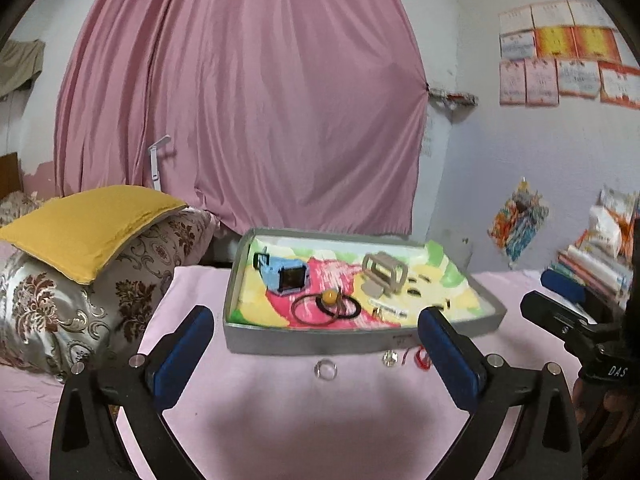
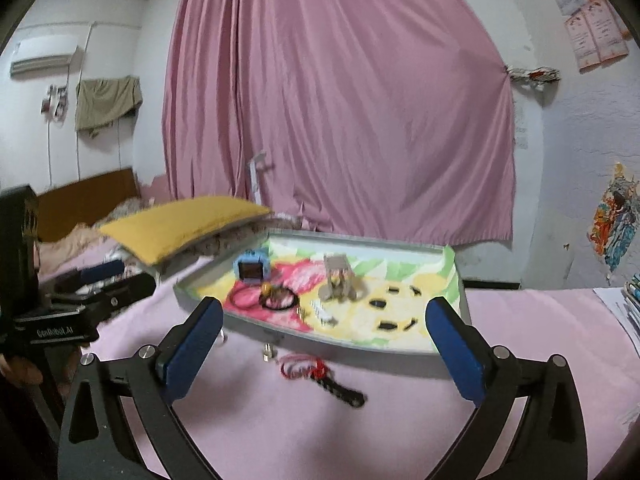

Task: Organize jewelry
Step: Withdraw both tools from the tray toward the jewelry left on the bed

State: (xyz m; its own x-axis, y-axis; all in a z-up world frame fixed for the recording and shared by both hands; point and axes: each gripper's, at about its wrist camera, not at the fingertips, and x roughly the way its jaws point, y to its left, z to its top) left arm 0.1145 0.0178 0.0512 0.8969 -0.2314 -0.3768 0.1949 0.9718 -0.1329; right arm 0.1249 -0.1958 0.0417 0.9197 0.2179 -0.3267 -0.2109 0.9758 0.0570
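Observation:
A grey tray point(image 1: 304, 338) with a colourful liner sits on the pink bed; it also shows in the right wrist view point(image 2: 256, 326). It holds a blue watch point(image 1: 284, 274), black hair bands with a yellow bead point(image 1: 330, 298), a beige watch point(image 1: 384, 270) and small dark pieces point(image 2: 378, 303). In front of the tray lie a clear ring point(image 1: 325, 370), a small silver piece point(image 1: 389, 358) and a red cord with a dark tassel point(image 2: 320, 374). My left gripper point(image 1: 316, 340) is open and empty over the ring. My right gripper point(image 2: 324, 334) is open and empty above the red cord.
A yellow cushion point(image 1: 88, 226) on patterned pillows lies left of the tray. Stacked books point(image 1: 596, 264) stand at the right. A pink curtain point(image 1: 248, 100) hangs behind. The right gripper's body point(image 1: 576, 320) shows at the left view's right edge.

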